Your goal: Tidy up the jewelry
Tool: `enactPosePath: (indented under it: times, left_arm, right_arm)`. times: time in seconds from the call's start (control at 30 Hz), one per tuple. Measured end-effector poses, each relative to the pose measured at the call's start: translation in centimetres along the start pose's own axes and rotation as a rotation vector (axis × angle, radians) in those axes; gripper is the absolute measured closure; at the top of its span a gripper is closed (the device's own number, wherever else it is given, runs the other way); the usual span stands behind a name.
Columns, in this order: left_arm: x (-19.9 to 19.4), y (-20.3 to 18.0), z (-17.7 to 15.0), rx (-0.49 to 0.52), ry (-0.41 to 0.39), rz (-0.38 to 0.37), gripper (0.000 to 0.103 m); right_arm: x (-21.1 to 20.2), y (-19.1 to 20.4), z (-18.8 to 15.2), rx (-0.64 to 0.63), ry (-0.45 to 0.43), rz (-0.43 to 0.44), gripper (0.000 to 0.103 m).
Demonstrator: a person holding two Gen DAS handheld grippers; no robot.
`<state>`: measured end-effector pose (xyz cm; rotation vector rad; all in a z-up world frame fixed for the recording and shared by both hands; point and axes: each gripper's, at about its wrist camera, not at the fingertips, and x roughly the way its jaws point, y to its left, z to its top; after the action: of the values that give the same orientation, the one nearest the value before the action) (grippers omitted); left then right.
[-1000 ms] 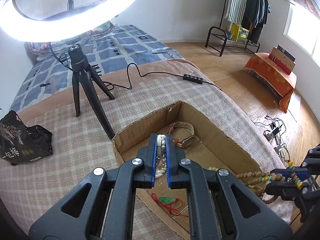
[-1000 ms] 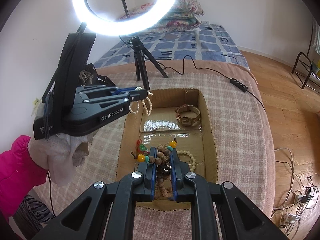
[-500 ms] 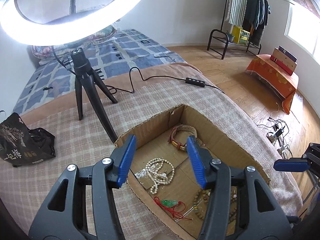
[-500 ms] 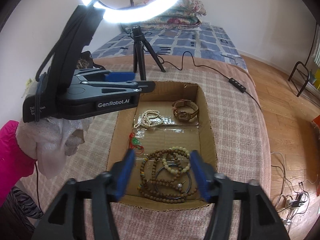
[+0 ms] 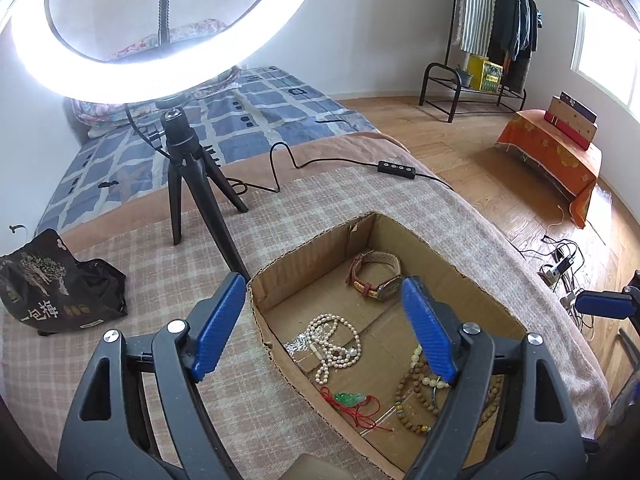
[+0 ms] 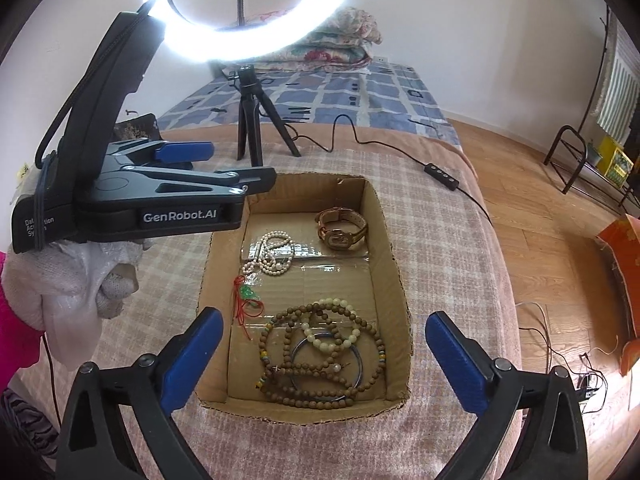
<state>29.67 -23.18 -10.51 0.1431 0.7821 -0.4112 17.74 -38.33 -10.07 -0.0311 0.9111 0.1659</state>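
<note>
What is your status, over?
Left tool open, right tool open, both empty. Pearl necklace, watch, wooden beads inside box. Nothing obstructing.

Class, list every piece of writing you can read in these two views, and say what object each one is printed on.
"GenRobot.AI": white lettering on the side of the left gripper, seen from the right wrist view.
Small white print at that gripper's rear end: partly hidden by a cord, not readable in full.
"包" and a second large Chinese character: on the black bag; the rest is too small to read.
Yellow box on the rack: print too blurred.
</note>
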Motion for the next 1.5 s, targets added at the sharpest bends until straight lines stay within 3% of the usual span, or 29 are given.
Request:
enactPosePath:
  times: [0.63, 0.73, 1.2, 1.5]
  left_arm:
    - [-7.2, 1.1, -0.8, -0.001, -0.092, 0.048, 0.018]
    - [-8.6, 1.2, -1.5, 0.007, -0.109, 0.060, 0.012]
    - [-16.1, 2.8, -4.7, 0.014, -0.154, 0.094, 0.011]
    - [-20.1, 3.5, -8.8, -0.013, -0.191, 0.120, 0.009]
  right_arm:
    - [-4.6, 2.7, -0.4, -0.010, -0.070, -0.101, 0.000]
    - [-5.9, 3.5, -0.5, -0.020, -0.088, -0.118, 0.000]
    - [-10.3, 5.3, -2.4, -0.005, -0.162, -0.145, 0.000]
    - [-11.9, 5.6, -3.9, 0.019, -0.207, -0.183, 0.000]
